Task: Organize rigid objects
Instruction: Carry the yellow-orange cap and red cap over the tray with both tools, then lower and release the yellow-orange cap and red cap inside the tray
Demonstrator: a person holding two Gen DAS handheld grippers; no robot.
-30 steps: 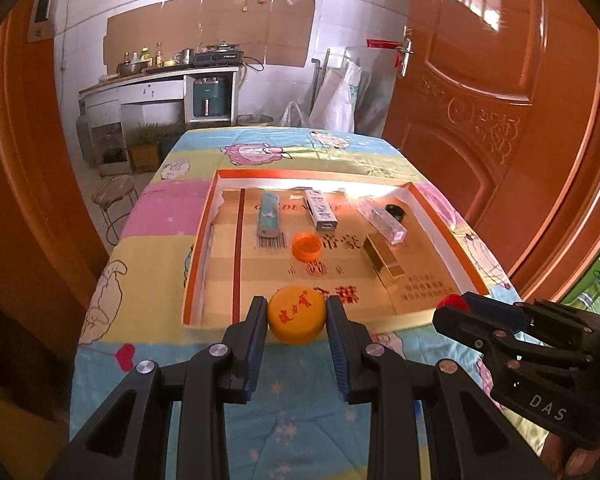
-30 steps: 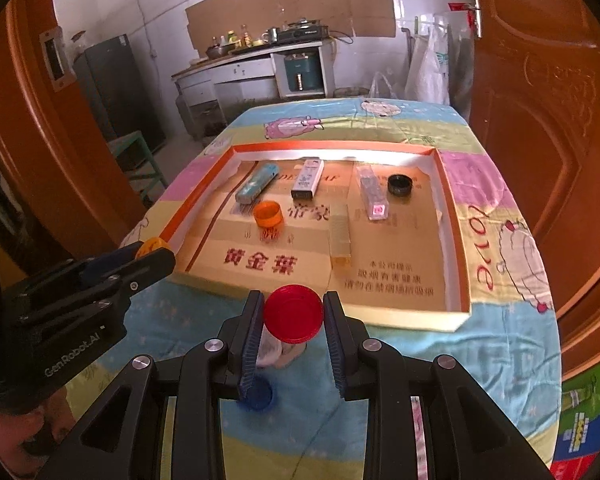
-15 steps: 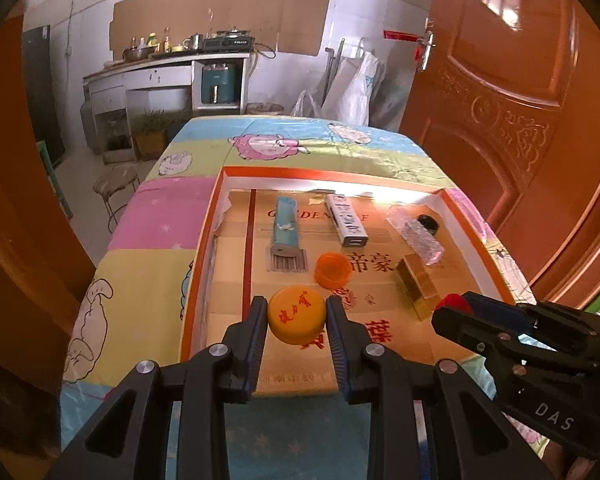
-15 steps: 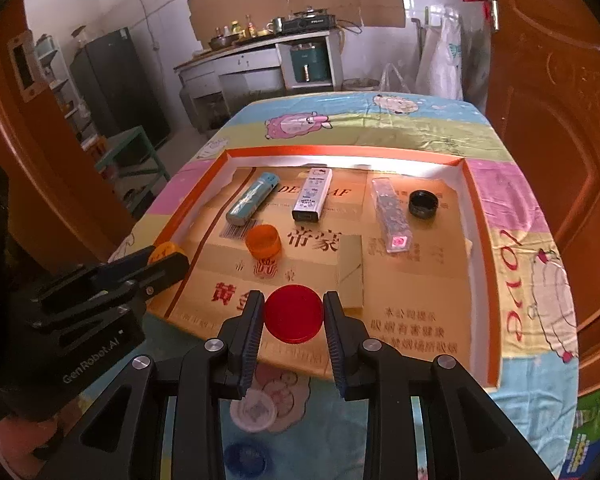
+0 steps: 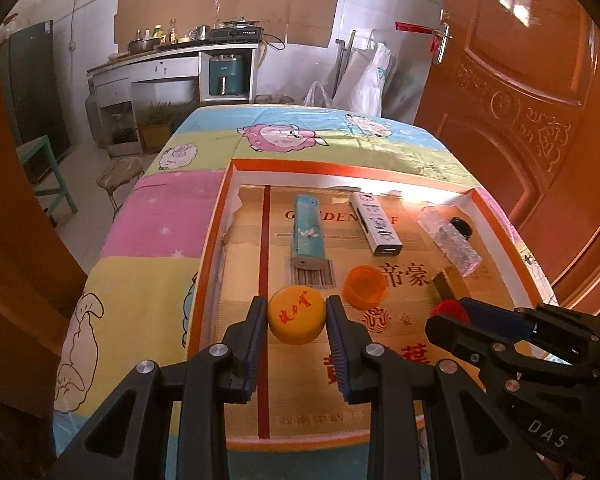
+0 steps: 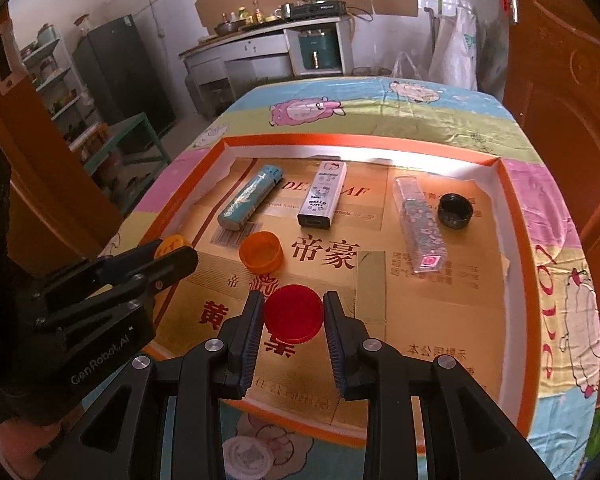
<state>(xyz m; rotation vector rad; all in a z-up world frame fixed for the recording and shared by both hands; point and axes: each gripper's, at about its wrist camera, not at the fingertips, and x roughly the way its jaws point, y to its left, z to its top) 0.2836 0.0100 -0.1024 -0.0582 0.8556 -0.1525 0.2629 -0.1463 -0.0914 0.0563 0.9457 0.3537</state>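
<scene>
Left gripper (image 5: 297, 320) clamps a yellow cap (image 5: 297, 314) and right gripper (image 6: 294, 319) clamps a red cap (image 6: 294, 314), both held above the near part of the orange-rimmed tray (image 6: 520, 216) (an orange cap (image 6: 261, 251), three small boxes and a black cap (image 6: 455, 211) lie inside).

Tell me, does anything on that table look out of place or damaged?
A white cap lies on the tablecloth, outside the orange-rimmed tray that holds everything else. The tray's paper lining looks torn at its far left corner. Nothing has spilled.
</scene>
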